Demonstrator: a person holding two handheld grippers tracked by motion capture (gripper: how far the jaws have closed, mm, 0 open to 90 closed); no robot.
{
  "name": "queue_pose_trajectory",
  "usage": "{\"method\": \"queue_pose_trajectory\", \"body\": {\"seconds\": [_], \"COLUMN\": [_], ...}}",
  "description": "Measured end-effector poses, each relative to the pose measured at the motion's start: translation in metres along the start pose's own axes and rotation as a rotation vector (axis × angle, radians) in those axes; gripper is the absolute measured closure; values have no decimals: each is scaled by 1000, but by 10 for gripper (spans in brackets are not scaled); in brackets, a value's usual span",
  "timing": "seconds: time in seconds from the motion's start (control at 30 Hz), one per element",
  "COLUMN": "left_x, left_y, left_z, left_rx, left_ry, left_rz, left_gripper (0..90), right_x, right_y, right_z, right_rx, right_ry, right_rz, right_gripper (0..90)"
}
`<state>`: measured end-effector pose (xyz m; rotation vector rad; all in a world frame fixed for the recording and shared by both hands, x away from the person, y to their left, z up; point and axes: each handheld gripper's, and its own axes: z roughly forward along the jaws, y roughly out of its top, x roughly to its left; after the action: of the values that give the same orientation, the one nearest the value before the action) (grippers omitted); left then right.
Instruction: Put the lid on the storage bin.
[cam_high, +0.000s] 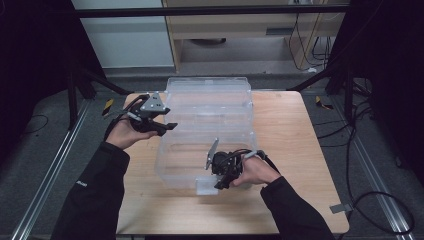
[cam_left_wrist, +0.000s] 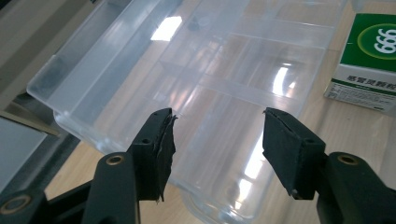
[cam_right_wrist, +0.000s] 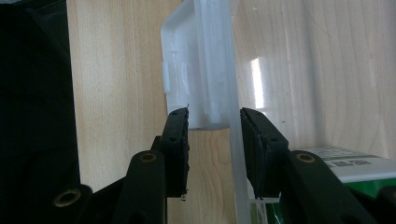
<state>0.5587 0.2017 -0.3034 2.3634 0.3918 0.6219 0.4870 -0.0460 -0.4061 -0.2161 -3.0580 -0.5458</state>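
Clear plastic organizer box (cam_high: 210, 107) sits on the table (cam_high: 290, 130). At its left edge the left hand-held gripper (cam_high: 162, 120) hovers with jaws parted, grasping nothing. At its near edge the right hand-held gripper (cam_high: 212, 175), tilted down, is clamped on the front latch (cam_right_wrist: 205, 93).

A light wooden table (cam_high: 295, 130) stands on grey floor, with metal rails (cam_high: 60, 160) running along each side. Beyond it sits a pale wood cabinet (cam_high: 240, 25), and black cables (cam_high: 380, 210) loop over the floor at right. 2 small yellow-and-black pieces, perhaps tape (cam_high: 107, 106), lie near the table's far corners.

Clear box (cam_high: 210, 130) on table (cam_high: 295, 150); carton (cam_left_wrist: 369, 60) beside
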Motion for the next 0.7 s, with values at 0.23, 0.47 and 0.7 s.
{"method": "queue_pose_trajectory", "body": {"seconds": [0.23,0.47,0.7], "left_x": [8,17,21], "left_y": [19,29,33], "left_z": [13,27,46], "left_rx": [38,49,76], "left_ry": [16,14,3], "left_rz": [63,90,109], "left_gripper": [426,436,481], "right_x": [1,0,-1], "right_y": [0,0,0], "right_z": [0,0,0], "right_rx": [1,5,0], "right_ry": [-4,5,9], "right_rz": [0,1,-10], "right_gripper": [635,635,636]}}
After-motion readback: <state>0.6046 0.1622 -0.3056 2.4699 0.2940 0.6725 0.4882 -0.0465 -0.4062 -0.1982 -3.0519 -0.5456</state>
